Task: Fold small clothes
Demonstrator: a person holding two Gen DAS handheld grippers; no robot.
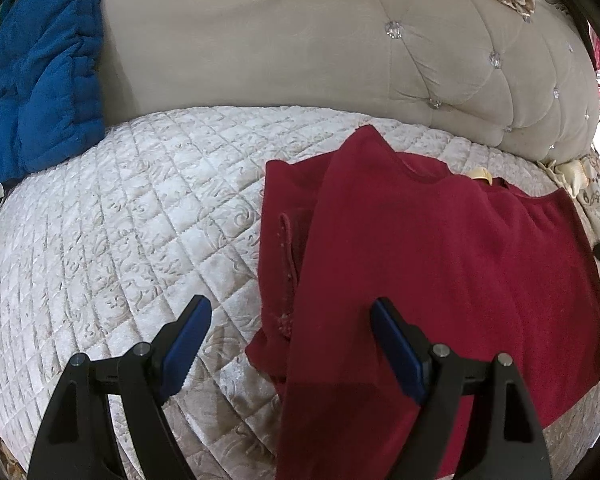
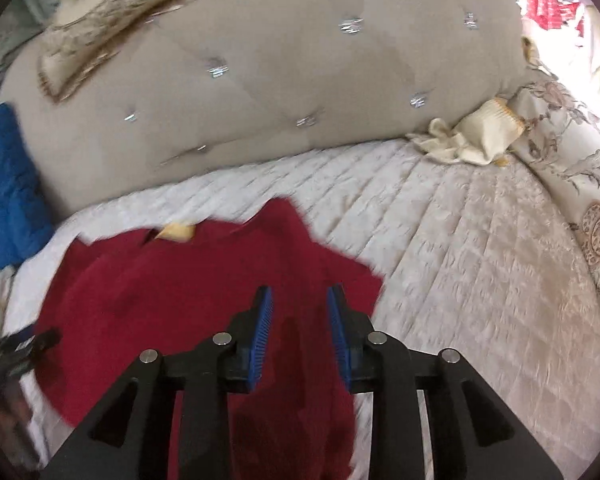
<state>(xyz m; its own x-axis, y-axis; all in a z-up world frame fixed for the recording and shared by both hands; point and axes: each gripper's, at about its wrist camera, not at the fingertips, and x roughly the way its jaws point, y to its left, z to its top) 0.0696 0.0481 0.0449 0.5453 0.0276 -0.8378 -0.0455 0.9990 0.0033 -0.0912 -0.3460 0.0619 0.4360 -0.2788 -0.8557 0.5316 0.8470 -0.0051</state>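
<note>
A small dark red garment (image 1: 440, 264) lies flat on the quilted cream mattress (image 1: 120, 220), with its left side folded over the middle. A pale yellow label (image 1: 480, 174) shows at its collar. My left gripper (image 1: 290, 308) is open wide and empty, hovering over the garment's lower left edge. In the right wrist view the same garment (image 2: 172, 280) lies left of centre. My right gripper (image 2: 300, 296) is open and empty above the garment's right part, where a flap is folded inward. The right view is blurred by motion.
A tufted beige headboard (image 1: 300, 40) runs along the far edge of the bed. A blue quilted blanket (image 1: 40, 80) lies at the far left. A crumpled cream cloth (image 2: 472, 136) and a floral pillow (image 2: 572, 168) sit at the far right.
</note>
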